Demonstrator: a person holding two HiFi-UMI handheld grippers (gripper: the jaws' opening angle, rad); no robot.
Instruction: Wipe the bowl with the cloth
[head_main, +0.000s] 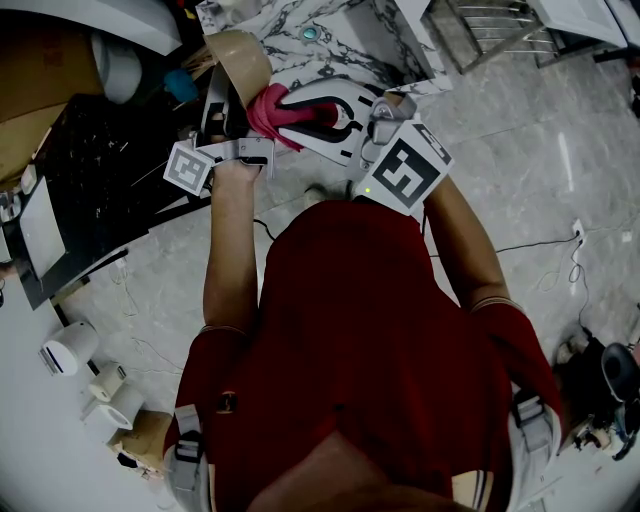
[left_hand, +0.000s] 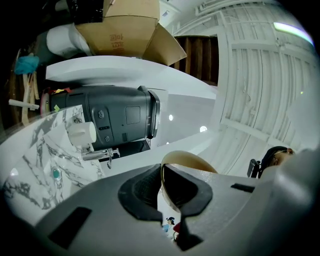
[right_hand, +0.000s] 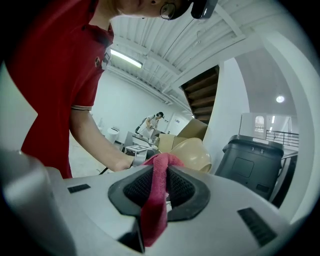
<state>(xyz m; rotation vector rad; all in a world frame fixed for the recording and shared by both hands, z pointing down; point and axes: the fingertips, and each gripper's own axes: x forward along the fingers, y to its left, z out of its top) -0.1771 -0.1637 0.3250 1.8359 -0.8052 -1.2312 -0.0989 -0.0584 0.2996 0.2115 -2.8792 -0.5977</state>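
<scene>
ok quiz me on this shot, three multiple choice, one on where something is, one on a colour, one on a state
1. Where is the cloth?
A. lying on the floor
B. clamped in the right tongs
C. draped over the black appliance

2. What colour is the bowl?
A. tan
B. blue
C. green

3. What state are the left tongs in?
A. open and empty
B. shut on the bowl's rim
C. shut on the cloth

Answers:
1 B, since the right gripper view shows the red cloth pinched between its pads.
2 A, since the bowl looks tan in all three views.
3 B, since the left gripper view shows the bowl's thin rim held between the pads.
</scene>
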